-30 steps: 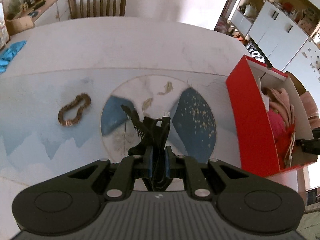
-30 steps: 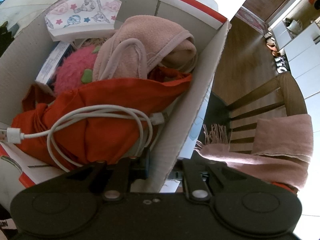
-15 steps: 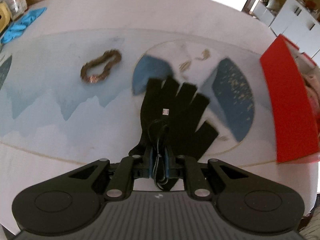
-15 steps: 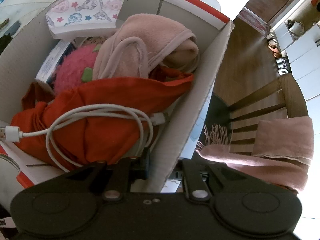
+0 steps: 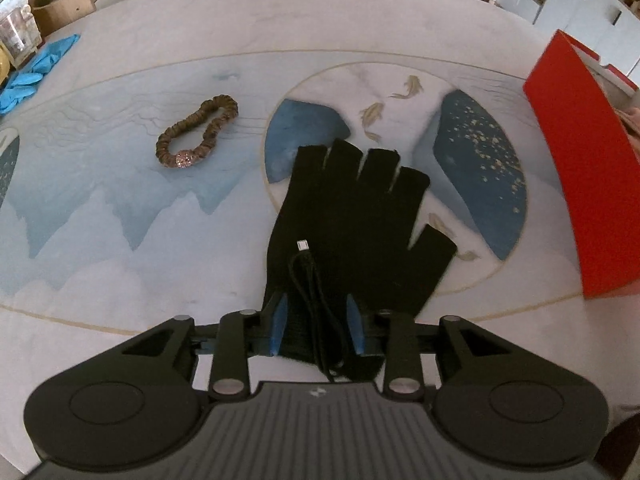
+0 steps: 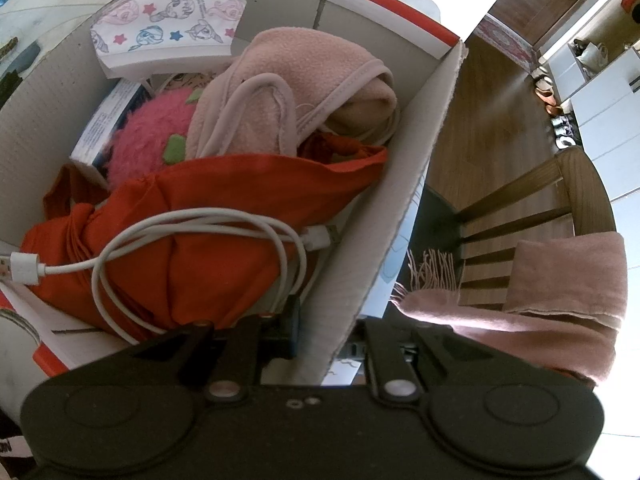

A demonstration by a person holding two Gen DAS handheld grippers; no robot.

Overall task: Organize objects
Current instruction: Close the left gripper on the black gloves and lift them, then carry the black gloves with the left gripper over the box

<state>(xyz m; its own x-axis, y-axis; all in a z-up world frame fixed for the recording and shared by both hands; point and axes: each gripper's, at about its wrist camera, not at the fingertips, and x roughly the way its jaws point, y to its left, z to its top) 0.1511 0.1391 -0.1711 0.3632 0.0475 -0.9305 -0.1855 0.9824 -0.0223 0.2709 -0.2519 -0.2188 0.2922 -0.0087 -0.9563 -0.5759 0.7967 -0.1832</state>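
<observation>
On the table (image 5: 120, 240) the glove (image 5: 352, 216) now lies flat, not bunched; the left tool (image 5: 316, 320) has just been opening, releasing it. The right tool (image 6: 320, 340) clamps the box wall (image 6: 384, 208)

A: Where's the glove (image 5: 352, 232)?
B: Flat on the worktop (image 5: 120, 248), black, fingerless, its 5 stubs spread, a thin cord on its cuff.
A: And the scrunchie (image 5: 196, 131)?
B: Brown loop, well apart to the glove's left. The red box (image 5: 580, 184) stands at the right, full.
</observation>
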